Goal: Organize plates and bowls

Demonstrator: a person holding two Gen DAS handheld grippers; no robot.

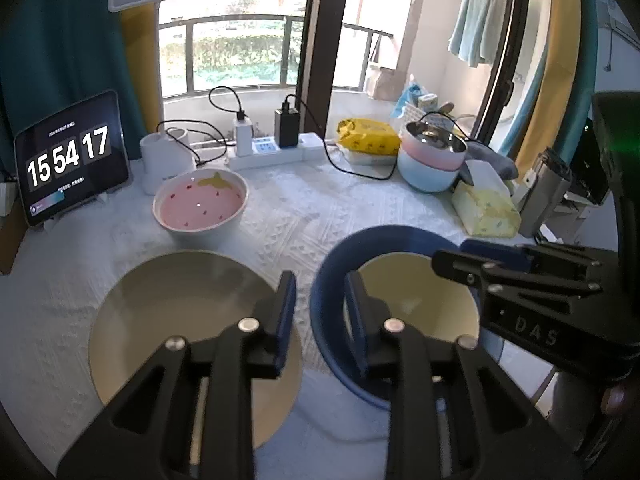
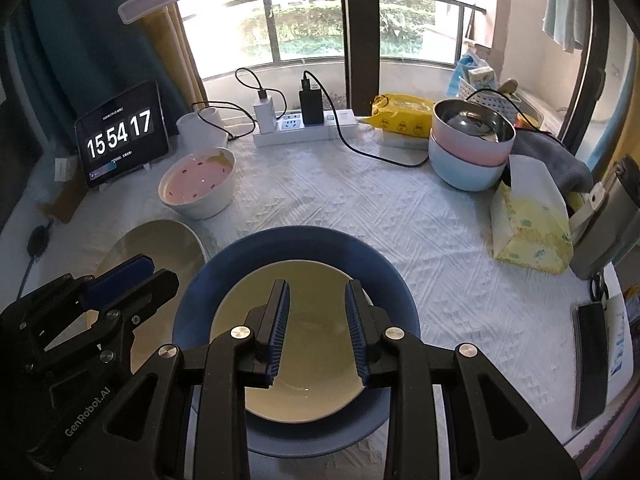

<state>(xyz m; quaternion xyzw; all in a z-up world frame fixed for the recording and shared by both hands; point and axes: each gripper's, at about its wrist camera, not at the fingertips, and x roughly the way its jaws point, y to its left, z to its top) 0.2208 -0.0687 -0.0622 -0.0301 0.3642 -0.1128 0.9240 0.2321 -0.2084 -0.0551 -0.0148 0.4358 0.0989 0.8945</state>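
A large blue plate [image 1: 332, 276] [image 2: 296, 244] lies on the white cloth with a smaller cream plate [image 1: 420, 296] [image 2: 316, 280] resting inside it. To its left lies a second cream plate [image 1: 168, 312] [image 2: 160, 244]. My left gripper [image 1: 320, 320] [image 2: 148, 274] hovers open over the gap between the two plates, gripping nothing. My right gripper [image 2: 316, 320] [image 1: 468, 256] stands open above the nested cream plate, with nothing between its pads. A pink strawberry-patterned bowl [image 1: 200, 208] [image 2: 196, 184] sits further back on the left. Stacked pink and pale blue bowls [image 1: 432, 160] [image 2: 468, 156] stand at the back right.
A tablet clock [image 1: 68, 160] stands at the back left, a power strip [image 2: 304, 128] with chargers and cables along the window. A yellow pack [image 2: 404, 116] and tissue box [image 2: 528, 224] sit at the right, a dark phone [image 2: 592, 360] near the right table edge.
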